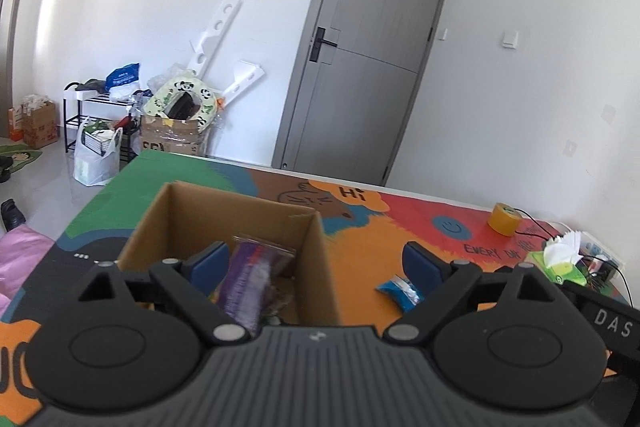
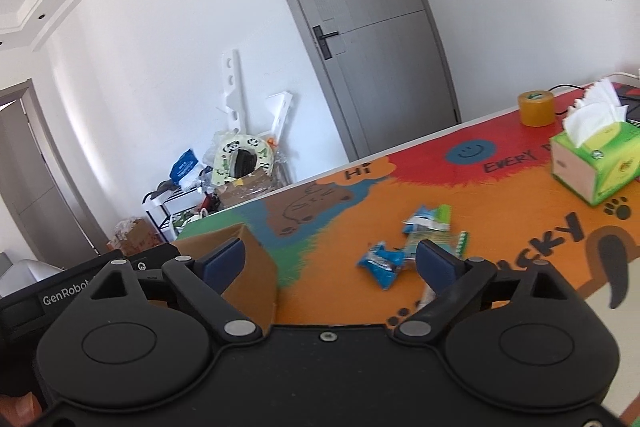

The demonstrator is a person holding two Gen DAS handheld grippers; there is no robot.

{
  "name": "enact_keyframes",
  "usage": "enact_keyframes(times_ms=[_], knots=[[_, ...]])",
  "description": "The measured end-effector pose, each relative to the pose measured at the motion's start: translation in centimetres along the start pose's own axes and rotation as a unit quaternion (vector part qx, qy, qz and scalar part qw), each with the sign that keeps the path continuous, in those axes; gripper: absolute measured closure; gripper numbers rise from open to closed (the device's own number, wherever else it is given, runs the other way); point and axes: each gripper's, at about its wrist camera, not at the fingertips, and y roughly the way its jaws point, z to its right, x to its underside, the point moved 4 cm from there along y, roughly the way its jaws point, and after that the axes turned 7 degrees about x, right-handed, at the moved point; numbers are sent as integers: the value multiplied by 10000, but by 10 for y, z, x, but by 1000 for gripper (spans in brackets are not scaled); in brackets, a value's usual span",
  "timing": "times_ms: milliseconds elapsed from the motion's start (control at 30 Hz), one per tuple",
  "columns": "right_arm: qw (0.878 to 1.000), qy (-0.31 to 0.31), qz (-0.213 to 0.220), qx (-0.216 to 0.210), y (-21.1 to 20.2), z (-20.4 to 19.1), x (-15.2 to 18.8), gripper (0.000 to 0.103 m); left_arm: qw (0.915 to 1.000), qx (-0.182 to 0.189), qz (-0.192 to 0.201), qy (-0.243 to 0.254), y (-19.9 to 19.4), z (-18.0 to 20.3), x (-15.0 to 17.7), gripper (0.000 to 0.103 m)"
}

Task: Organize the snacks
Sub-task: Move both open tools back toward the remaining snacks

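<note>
Both sets of tongs stand wide open and empty above a brightly printed tabletop (image 2: 500,195). The left tongs (image 1: 316,265) hover over an open cardboard box (image 1: 320,259), where a purple snack packet (image 1: 250,283) leans inside. The right tongs (image 2: 330,263) point toward loose snacks on the orange print: a blue packet (image 2: 382,263) just beside green-and-white packets (image 2: 430,219), near a green tissue box (image 2: 592,163).

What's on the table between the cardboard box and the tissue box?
Snack packets: a blue one and green-white ones behind it on the mat, clearest in the right wrist view.
</note>
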Motion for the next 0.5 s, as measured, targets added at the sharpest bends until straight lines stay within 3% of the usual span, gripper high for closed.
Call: enact_keyframes(times_ms=[500], knots=[[9982, 376, 255, 389, -15, 73, -9, 7, 9990, 288, -133, 322, 19, 58, 7, 10]])
